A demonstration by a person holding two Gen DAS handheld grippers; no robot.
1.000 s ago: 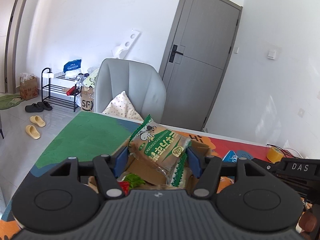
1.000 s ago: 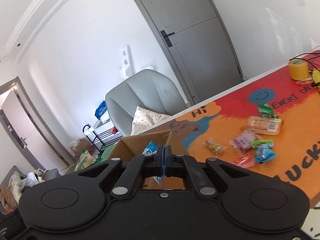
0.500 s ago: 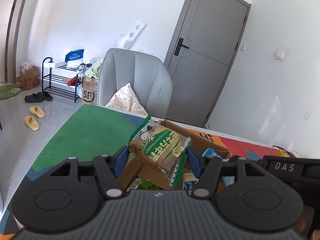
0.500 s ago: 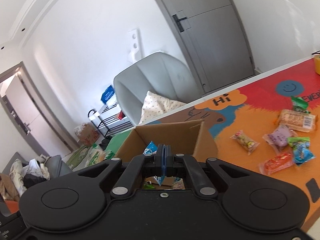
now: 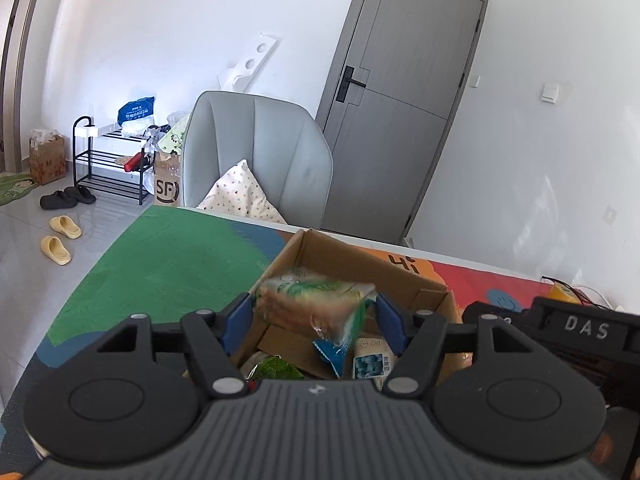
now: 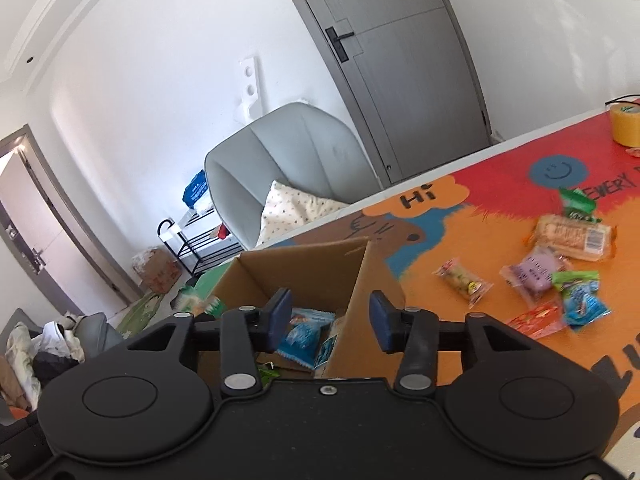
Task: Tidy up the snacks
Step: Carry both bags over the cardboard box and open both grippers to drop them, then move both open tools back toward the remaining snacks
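Snacks, mid-sort: left claw (image 5: 314, 314) hangs over the cardboard box (image 5: 360, 264) w/ fingers spread and a green-and-tan snack pack (image 5: 316, 304) blurred between them, apparently dropping free; can't tell if either pad touches it. Right claw (image 6: 330, 320), also released and holding nothing, sits above the box's near corner, where blue packets (image 6: 302, 334) lie inside along w/ a green wrapper and others. Judging by the scene, job is approx. halfway: several items are boxed, but a cluster remains loose on the colorful tabletop (image 6: 500, 184) to the right, incl. a long tan cracker pack (image 6: 572, 236), a purple packet (image 6: 534, 276), a small clear-wrapped sweet (image 6: 462, 280), plus blue, green and red wrappers. A yellow tape roll (image 6: 626, 126) stands well apart at the far edge.
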